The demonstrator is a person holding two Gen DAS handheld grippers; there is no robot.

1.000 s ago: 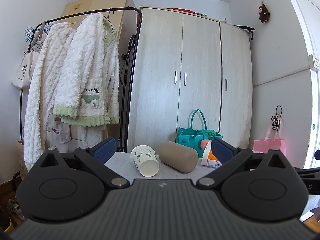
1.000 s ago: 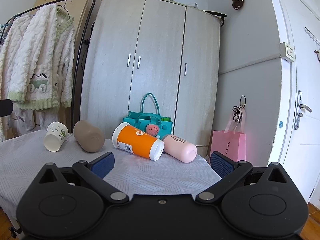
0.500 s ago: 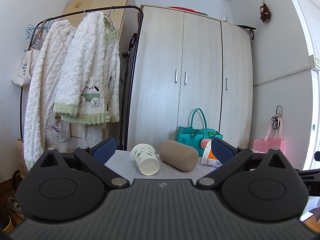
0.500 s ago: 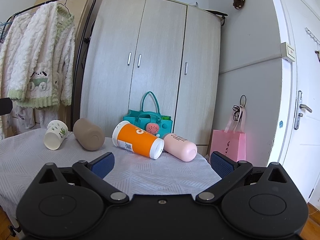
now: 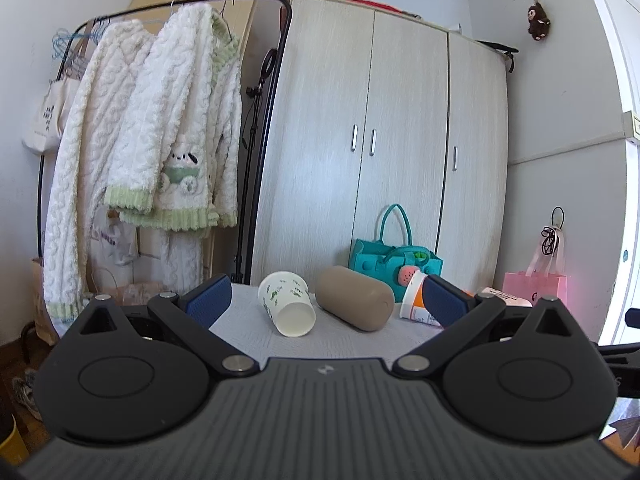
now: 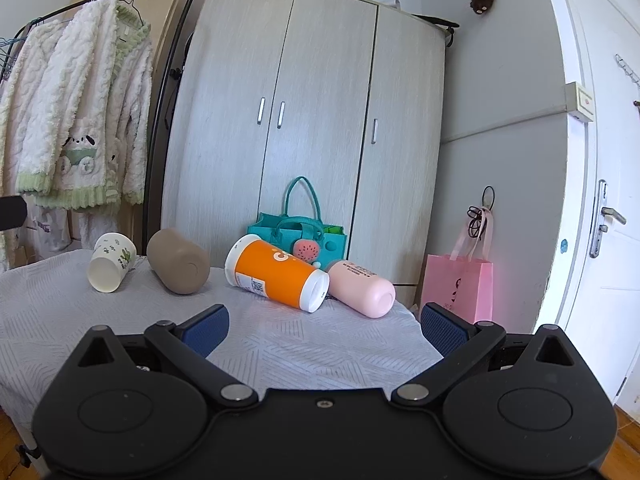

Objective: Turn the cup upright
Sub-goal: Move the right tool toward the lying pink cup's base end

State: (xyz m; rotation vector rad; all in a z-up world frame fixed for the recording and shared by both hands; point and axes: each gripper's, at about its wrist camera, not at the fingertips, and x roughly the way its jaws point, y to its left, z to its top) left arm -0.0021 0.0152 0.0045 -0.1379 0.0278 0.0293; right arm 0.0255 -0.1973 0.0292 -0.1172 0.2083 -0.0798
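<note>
Paper, plastic and steel on their sides across a white patterned tablecloth (image 6: 60,320); nothing righted yet.

Left gripper (image 5: 326,306) spread wide, empty, lined up on the white leaf-print paper cup (image 5: 288,304): lying at 12 o'clock, mouth toward 5 o'clock, long axis 11-to-5. Right gripper (image 6: 324,324) likewise apart, empty, facing the orange tumbler (image 6: 276,276) and pink bottle (image 6: 362,288), both axes roughly 10-to-4. Likely trouble: thin paper wall crushing under a hard pinch; round bodies rolling on a nudge; tan tumbler (image 5: 354,298) just beside the cup, easily bumped at 1 o'clock.
</note>
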